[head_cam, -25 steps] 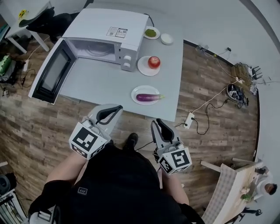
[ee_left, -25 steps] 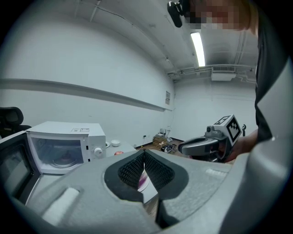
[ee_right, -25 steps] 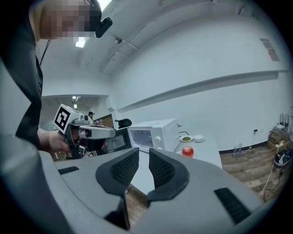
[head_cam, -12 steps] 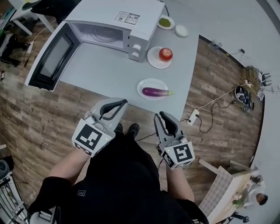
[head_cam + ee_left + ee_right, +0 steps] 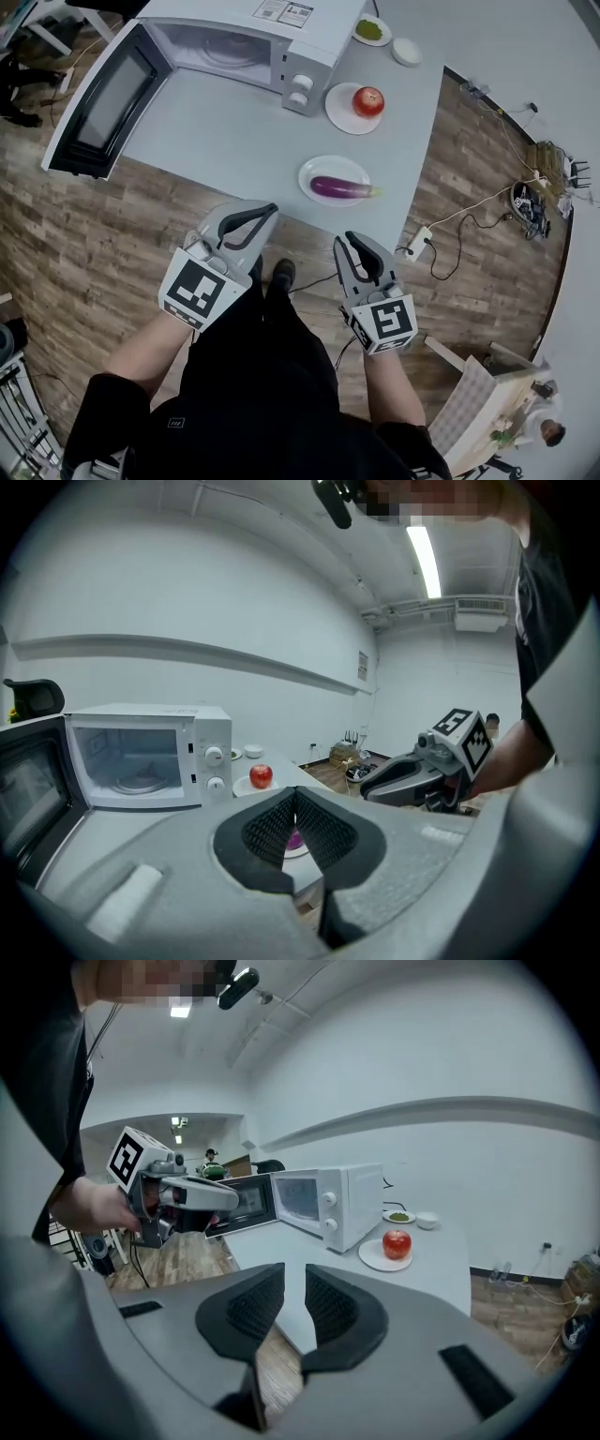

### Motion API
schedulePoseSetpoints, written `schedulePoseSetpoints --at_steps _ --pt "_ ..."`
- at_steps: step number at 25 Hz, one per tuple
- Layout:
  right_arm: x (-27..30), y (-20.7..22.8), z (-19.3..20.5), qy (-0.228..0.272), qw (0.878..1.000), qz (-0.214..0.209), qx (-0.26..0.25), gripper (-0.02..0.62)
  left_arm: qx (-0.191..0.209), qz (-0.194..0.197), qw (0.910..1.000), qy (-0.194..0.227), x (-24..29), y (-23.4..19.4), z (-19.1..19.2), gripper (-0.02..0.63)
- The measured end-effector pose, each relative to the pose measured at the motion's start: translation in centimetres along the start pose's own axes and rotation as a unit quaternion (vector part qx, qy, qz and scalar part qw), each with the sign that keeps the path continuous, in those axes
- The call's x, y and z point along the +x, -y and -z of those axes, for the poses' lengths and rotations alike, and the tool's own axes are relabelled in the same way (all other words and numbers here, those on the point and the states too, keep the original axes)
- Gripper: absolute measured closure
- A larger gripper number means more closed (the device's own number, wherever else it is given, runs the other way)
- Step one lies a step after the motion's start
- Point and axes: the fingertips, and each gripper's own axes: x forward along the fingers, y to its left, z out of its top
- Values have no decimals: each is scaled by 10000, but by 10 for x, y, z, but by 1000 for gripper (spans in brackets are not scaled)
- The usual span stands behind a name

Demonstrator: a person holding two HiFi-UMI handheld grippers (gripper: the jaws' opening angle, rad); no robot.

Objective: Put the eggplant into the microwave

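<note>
Purple eggplant (image 5: 339, 187) laid on a white plate (image 5: 314, 170) on the grey table (image 5: 216, 127), to the front right of the open-doored microwave (image 5: 253, 37), left gripper (image 5: 267, 212) held short of the microwave, jaws closed together on nothing, right gripper (image 5: 349, 242) likewise short of it, jaws slightly parted, empty

Head view looks down; gripper views share the microwave (image 5: 319, 47).

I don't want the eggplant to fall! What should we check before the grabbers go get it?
1. Microwave door open: ok.
2. Room inside microwave: ok, only the glass tray shows.
3. Eggplant lying free on its plate: ok.
4. Right gripper open, empty: ok.
5. Left gripper empty: ok, jaws together.
6. Grippers near eggplant: not ok, both short of the table.
</note>
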Motion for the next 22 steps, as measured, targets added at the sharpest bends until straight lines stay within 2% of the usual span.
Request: schedulePoseSetpoints --at_steps 10,16,22 --pt "22 36 34 -55 9999 115 15 517 -132 -33 9997 -201 33 3 50 597" --pt "44 47 62 -389 9989 113 -232 517 120 31 9990 -431 58 0 70 597" --pt "65 54 88 -599 9977 91 -292 517 157 142 9983 -535 76 -1 92 597"
